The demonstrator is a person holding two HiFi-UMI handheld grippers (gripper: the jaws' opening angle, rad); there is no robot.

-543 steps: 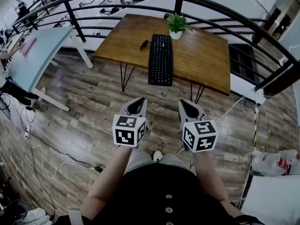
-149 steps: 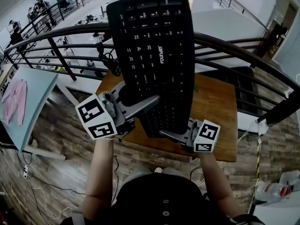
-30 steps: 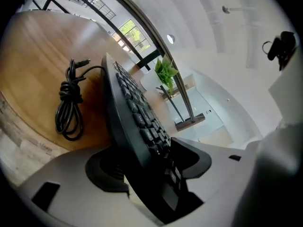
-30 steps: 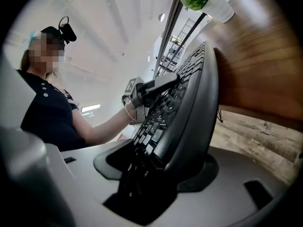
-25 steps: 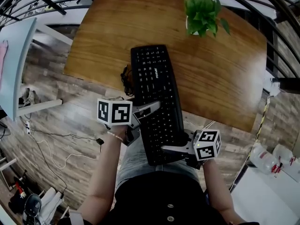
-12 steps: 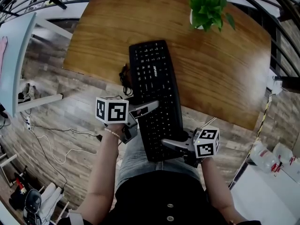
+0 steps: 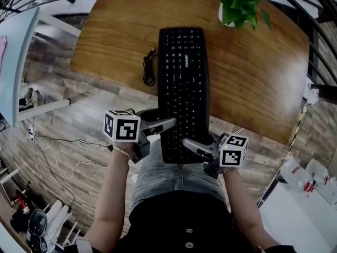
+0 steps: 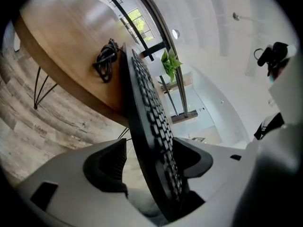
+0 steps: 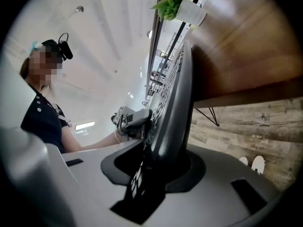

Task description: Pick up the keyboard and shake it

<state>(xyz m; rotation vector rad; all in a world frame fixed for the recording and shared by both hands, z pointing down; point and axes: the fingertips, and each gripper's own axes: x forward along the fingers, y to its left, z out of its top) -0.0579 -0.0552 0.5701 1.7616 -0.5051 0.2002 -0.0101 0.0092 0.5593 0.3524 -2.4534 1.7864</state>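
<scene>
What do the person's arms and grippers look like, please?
The left claw and right claw are grey plastic with dark pads, each carrying a white cube printed with black square markers. The forearms are bare, with a thin bracelet on the left wrist; the top is black with buttons.

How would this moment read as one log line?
keyboard: on table, end overhanging | left hand-held gripper: jaws just opened, keyboard loose between | right hand-held gripper: jaws just closed on keyboard

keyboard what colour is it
Black, with small white lettering; the keyboard shows best in the head view.
</scene>
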